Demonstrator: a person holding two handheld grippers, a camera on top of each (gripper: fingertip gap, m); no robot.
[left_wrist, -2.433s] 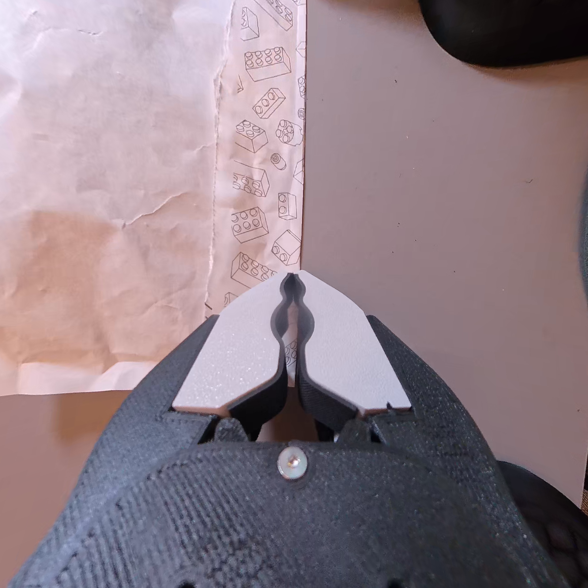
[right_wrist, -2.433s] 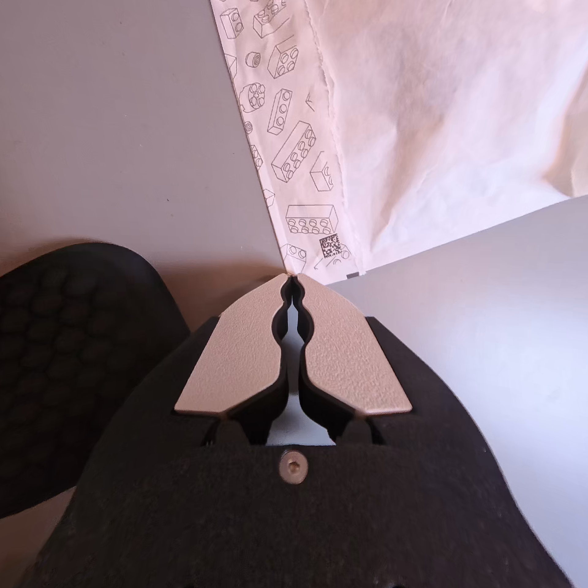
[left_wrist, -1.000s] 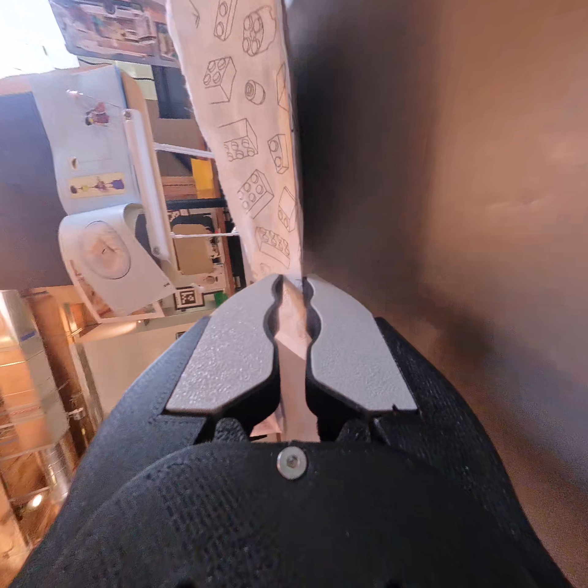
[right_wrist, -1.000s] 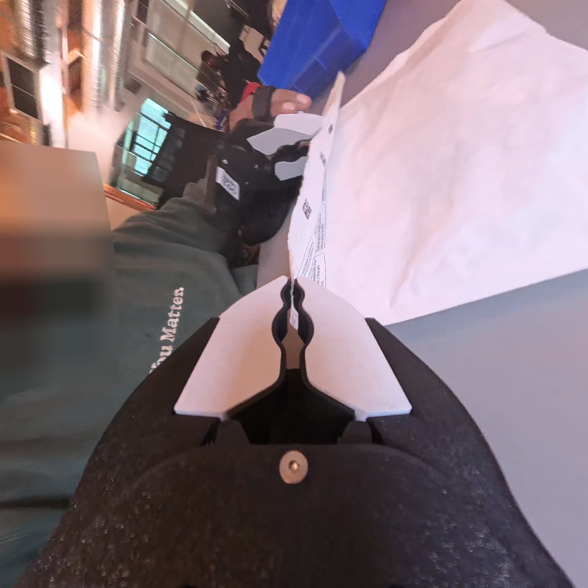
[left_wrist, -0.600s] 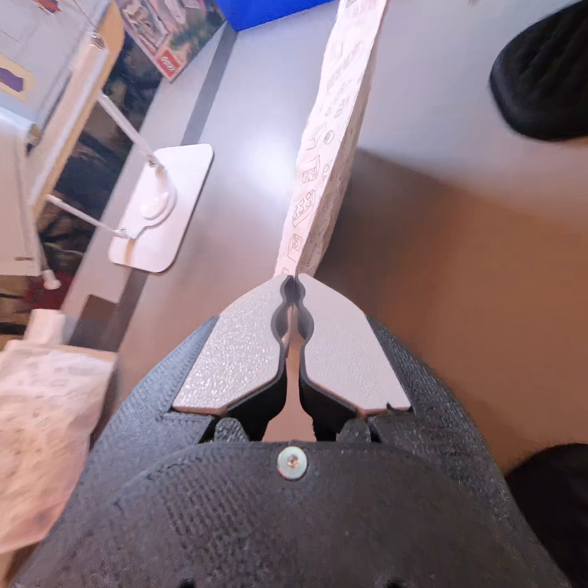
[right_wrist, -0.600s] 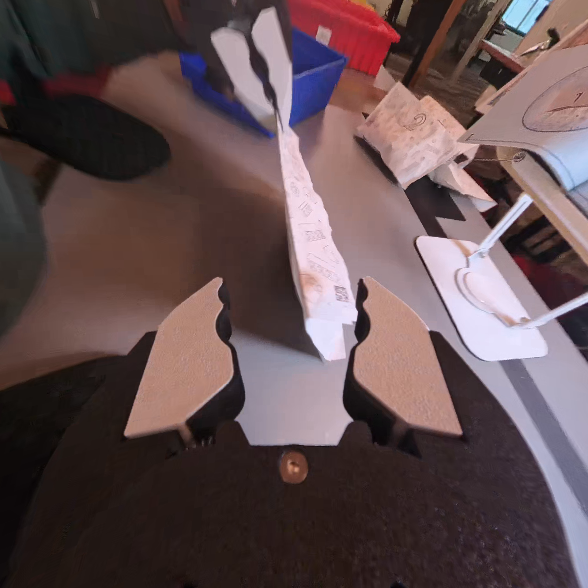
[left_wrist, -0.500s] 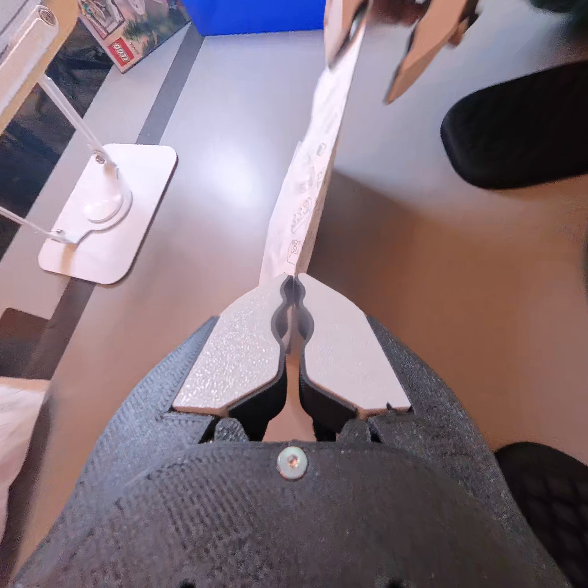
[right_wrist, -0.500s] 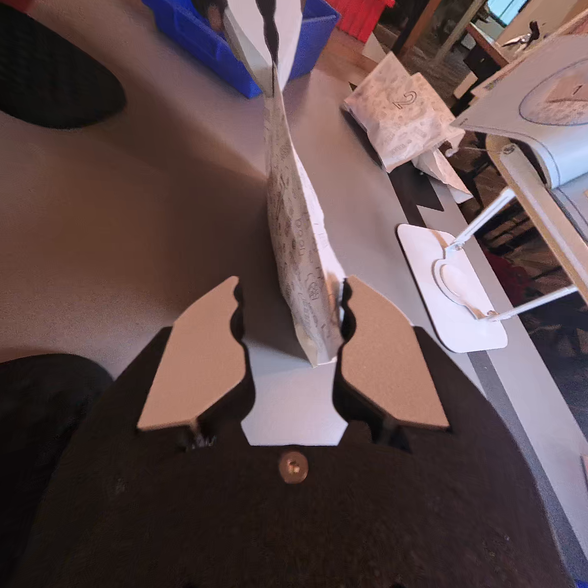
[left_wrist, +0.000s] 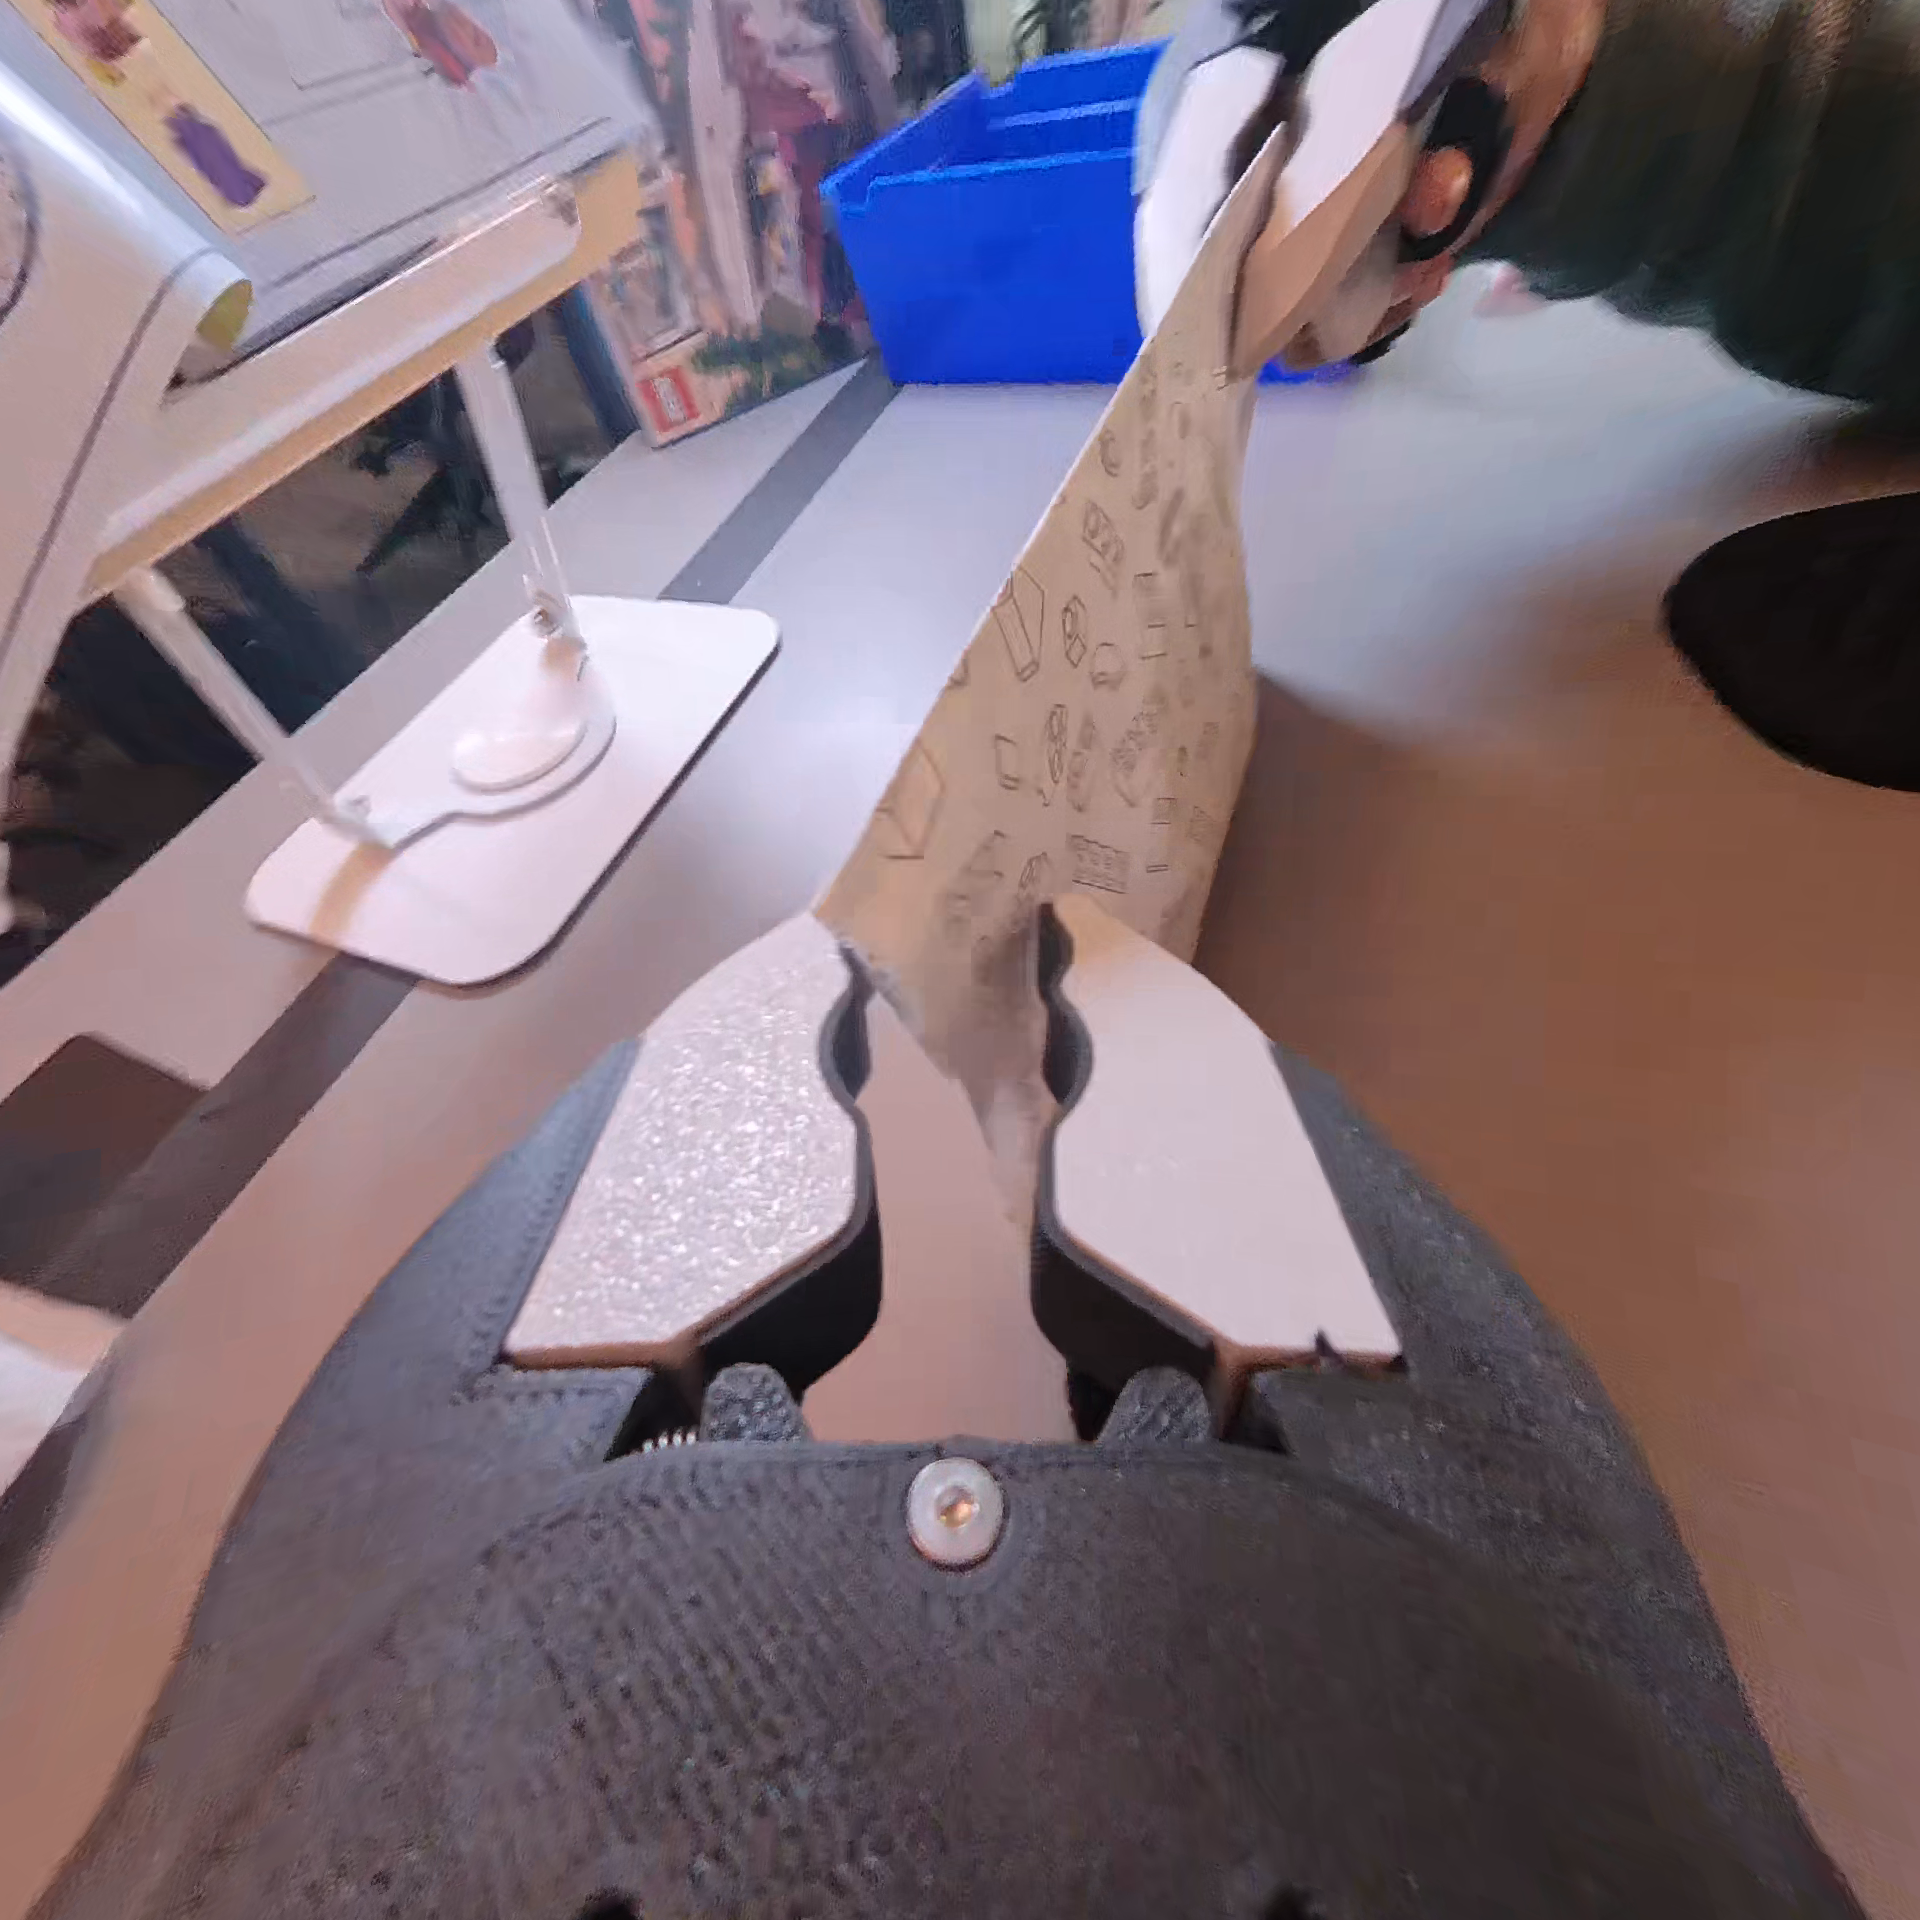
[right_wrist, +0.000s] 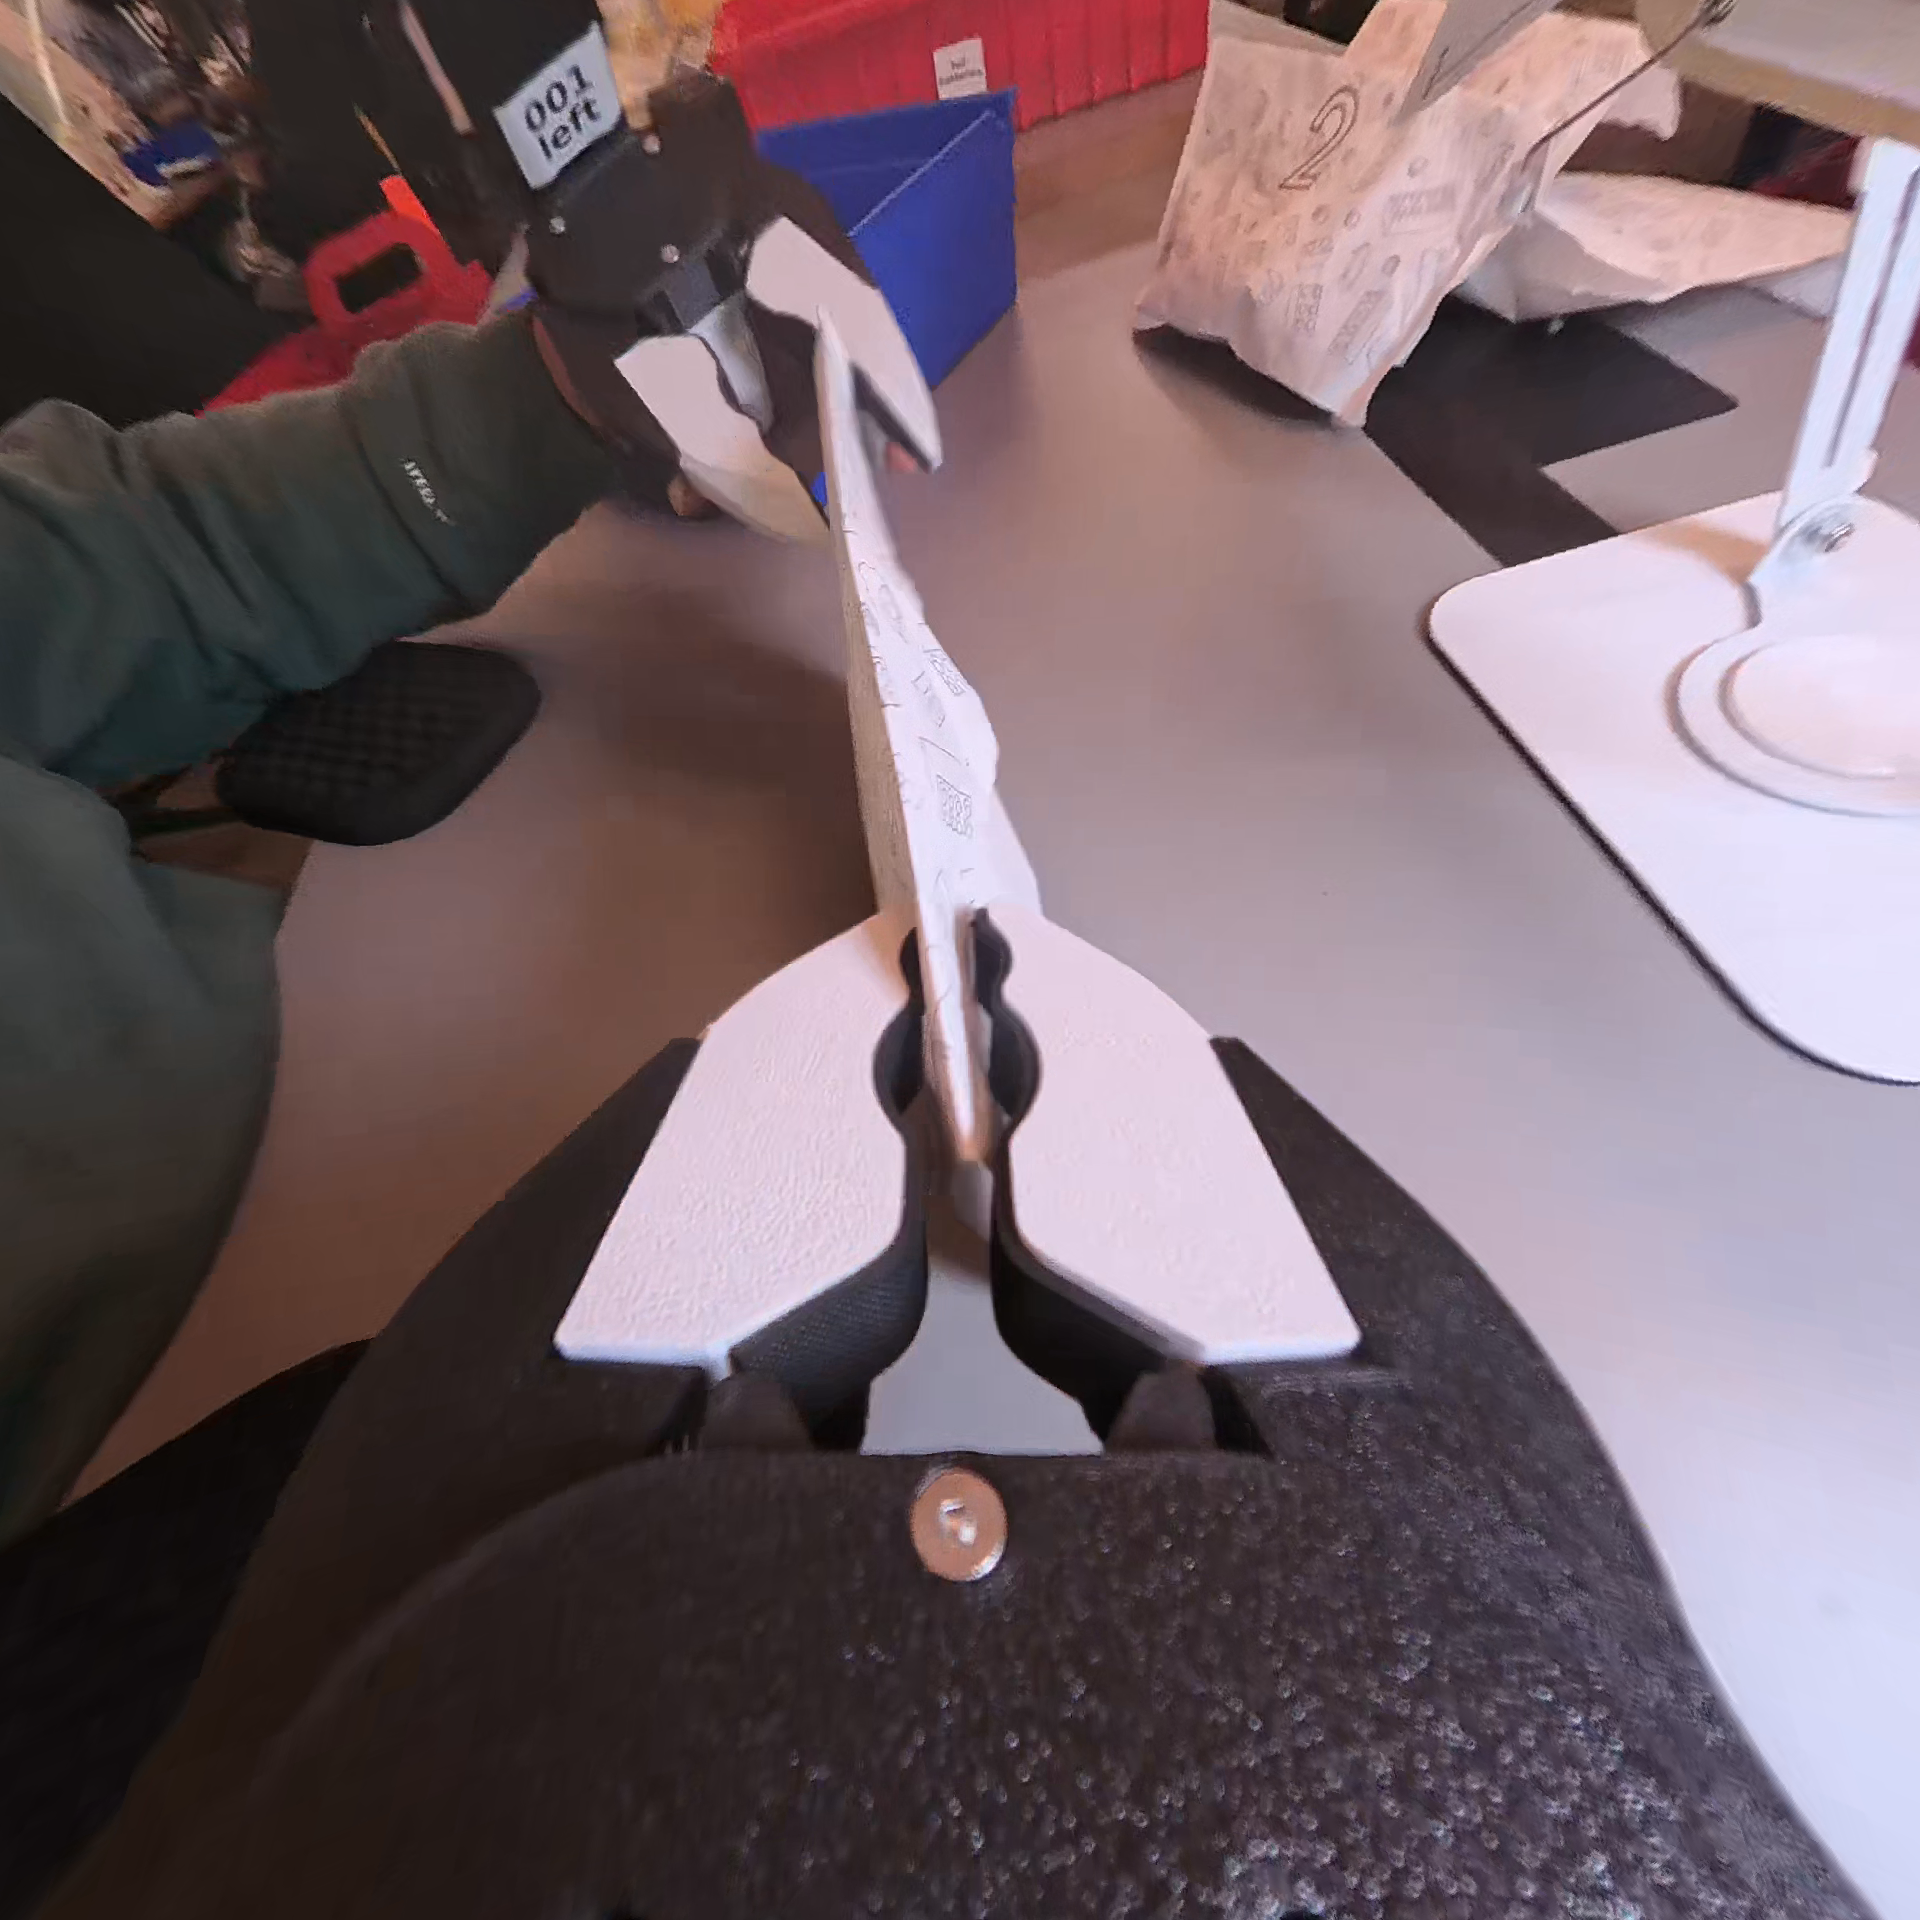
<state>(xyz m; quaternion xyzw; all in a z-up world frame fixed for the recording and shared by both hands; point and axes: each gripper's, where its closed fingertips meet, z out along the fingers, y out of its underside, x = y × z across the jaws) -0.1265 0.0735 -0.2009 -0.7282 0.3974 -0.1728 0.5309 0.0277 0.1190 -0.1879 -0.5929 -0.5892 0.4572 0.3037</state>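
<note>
A white paper bag (left_wrist: 1122, 707) printed with brick outlines hangs edge-on above the grey table (left_wrist: 1455, 1039), stretched between my two grippers. My left gripper (left_wrist: 943, 930) is open: the bag's torn end stands between its fingers and leans only on the right finger (left_wrist: 1143, 1091). My right gripper (right_wrist: 943, 930) is shut on the bag's other end (right_wrist: 914, 727), with both fingertips against the paper. Each gripper shows in the other's view: the right gripper (left_wrist: 1242, 353) at the bag's far end, and the left gripper (right_wrist: 842, 478) with spread fingers around the paper.
A blue bin (left_wrist: 987, 260) stands at the back. A white stand base (right_wrist: 1714, 779) is to one side, and behind it lies another printed paper bag (right_wrist: 1330, 208). A red crate (right_wrist: 987, 52) is farther back. A black pad (right_wrist: 384, 738) lies by a green sleeve (right_wrist: 260, 540). There is about 15 centimeters between the tips of the two grippers.
The bag was lifted off the table and turned on edge. My right gripper opened, then shut again on the bag's end. My left gripper, shut on the bag before, has opened.
</note>
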